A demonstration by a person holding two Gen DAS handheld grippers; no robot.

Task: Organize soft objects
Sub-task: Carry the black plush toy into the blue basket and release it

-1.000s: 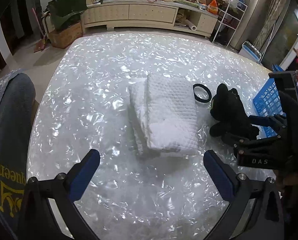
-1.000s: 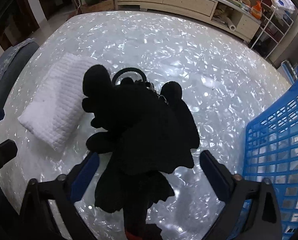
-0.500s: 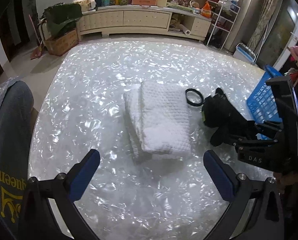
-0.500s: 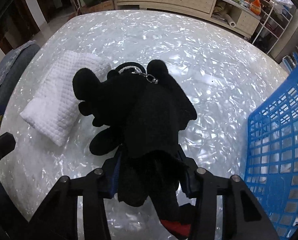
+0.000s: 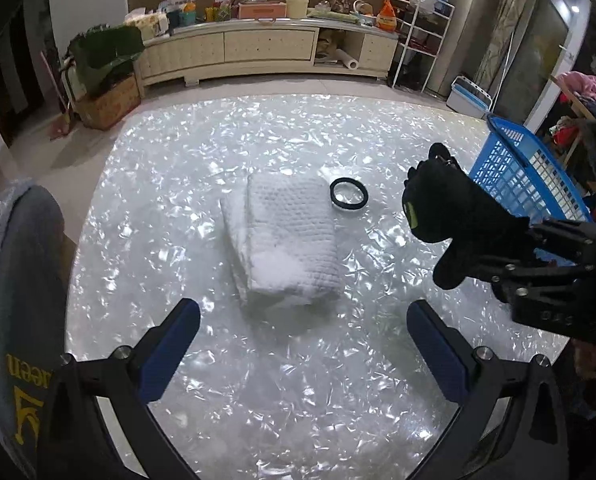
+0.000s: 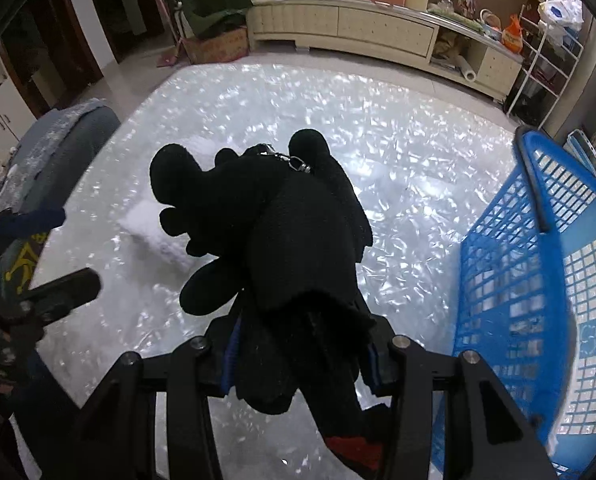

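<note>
Shimmering tabletop (image 5: 298,140): right gripper (image 6: 298,360) clamps the black plush toy (image 6: 282,240) beside the blue basket (image 6: 537,280); left gripper (image 5: 301,344) gapes empty; white towel (image 5: 290,236), frame centre, awaits.

left hand-held gripper (image 5: 303,344): angled downward, jaws spread wide, nothing held between the blue pads (image 5: 170,350) | right hand-held gripper (image 6: 299,360): angled steeply downward, jaws drawn in and clamped on a black plush toy (image 6: 282,248), which is carried clear of the table (image 5: 178,184)
</note>
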